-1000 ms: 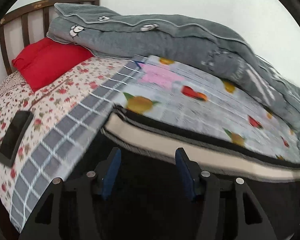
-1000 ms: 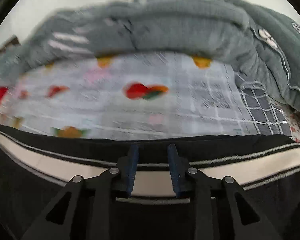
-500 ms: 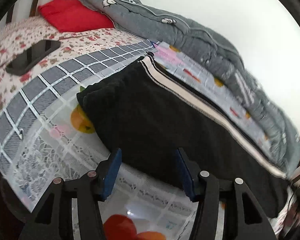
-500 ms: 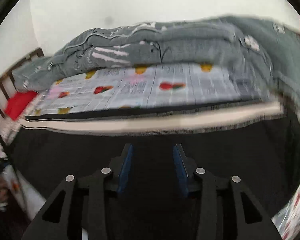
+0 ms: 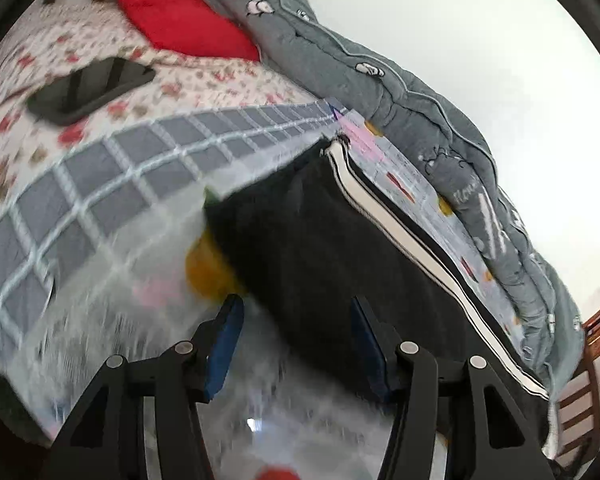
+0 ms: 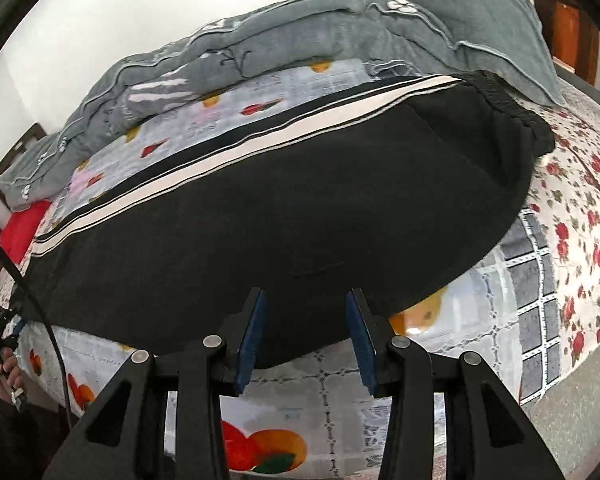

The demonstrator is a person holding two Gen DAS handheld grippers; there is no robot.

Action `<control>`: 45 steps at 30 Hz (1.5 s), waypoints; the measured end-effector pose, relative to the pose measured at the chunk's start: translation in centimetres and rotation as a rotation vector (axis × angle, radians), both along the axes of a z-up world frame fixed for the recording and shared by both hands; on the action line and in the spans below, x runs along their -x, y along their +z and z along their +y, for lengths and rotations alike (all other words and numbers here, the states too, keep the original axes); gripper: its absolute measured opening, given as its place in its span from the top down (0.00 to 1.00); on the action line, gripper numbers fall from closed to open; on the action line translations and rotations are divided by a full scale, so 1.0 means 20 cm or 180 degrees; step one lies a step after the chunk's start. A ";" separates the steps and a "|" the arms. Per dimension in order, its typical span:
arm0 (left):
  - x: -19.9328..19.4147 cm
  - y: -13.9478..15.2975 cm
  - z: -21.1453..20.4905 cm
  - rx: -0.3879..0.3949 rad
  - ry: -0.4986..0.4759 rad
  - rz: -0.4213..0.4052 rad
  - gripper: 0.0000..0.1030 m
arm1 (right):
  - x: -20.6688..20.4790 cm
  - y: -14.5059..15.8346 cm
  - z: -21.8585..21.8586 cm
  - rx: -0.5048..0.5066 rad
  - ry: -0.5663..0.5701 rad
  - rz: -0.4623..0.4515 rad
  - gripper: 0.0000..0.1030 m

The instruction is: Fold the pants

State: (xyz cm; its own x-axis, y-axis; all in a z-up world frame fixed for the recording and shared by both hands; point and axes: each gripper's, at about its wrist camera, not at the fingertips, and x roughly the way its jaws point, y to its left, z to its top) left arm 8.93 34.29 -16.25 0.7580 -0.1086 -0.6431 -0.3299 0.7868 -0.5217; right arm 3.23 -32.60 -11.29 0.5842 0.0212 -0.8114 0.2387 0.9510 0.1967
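Black pants (image 6: 300, 208) with a white side stripe (image 6: 236, 152) lie flat along a fruit-print plastic sheet (image 6: 332, 412) on the bed, folded leg on leg. The waistband (image 6: 500, 100) is at the right. In the left wrist view the pants (image 5: 324, 240) run away to the right, with the leg end at the upper left. My left gripper (image 5: 296, 344) is open and empty over the pants' near edge. My right gripper (image 6: 306, 336) is open and empty just above the near edge.
A grey quilt (image 6: 340, 28) is piled along the far side of the bed. A red pillow (image 5: 180, 20) and a black phone (image 5: 92, 88) lie on the floral sheet (image 5: 220, 76) toward the headboard. A wooden footboard (image 5: 588, 360) is at the right.
Both grippers have let go of the pants and pulled back toward the near edge. The pants now lie flat on the sheet. The right gripper has opened wider.
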 end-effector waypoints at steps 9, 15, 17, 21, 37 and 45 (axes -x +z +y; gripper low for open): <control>-0.16 -0.01 0.10 0.0077 0.0385 0.0138 0.83 | 0.07 0.00 -0.01 0.0188 -0.0146 -0.0082 0.59; -0.22 0.28 -0.12 -0.0639 0.0256 0.0030 0.87 | 0.14 -0.01 -0.07 0.0178 -0.0136 -0.0119 0.59; -0.24 0.41 -0.28 -0.0748 0.0071 -0.0113 0.87 | 0.15 -0.01 -0.08 0.0218 -0.0113 -0.0144 0.59; -0.28 0.61 -0.67 -0.1080 -0.0356 -0.0295 0.87 | 0.19 0.00 -0.14 0.0208 -0.0091 -0.0340 0.59; -0.22 0.29 -2.15 -0.1065 -0.2231 0.0132 0.88 | 0.19 0.01 -0.28 -0.0007 -0.0133 -0.0613 0.59; -0.10 0.29 -2.07 -0.0858 -0.2454 0.0146 0.69 | 0.26 0.09 -0.19 0.0184 0.0012 -0.0711 0.59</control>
State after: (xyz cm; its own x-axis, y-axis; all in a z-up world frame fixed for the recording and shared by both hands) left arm 10.99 -7.05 -10.41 0.5058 -0.4258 -0.7502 0.3388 0.8979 -0.2812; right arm -1.98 -36.42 -9.53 0.7494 -0.0190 -0.6618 0.1917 0.9630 0.1895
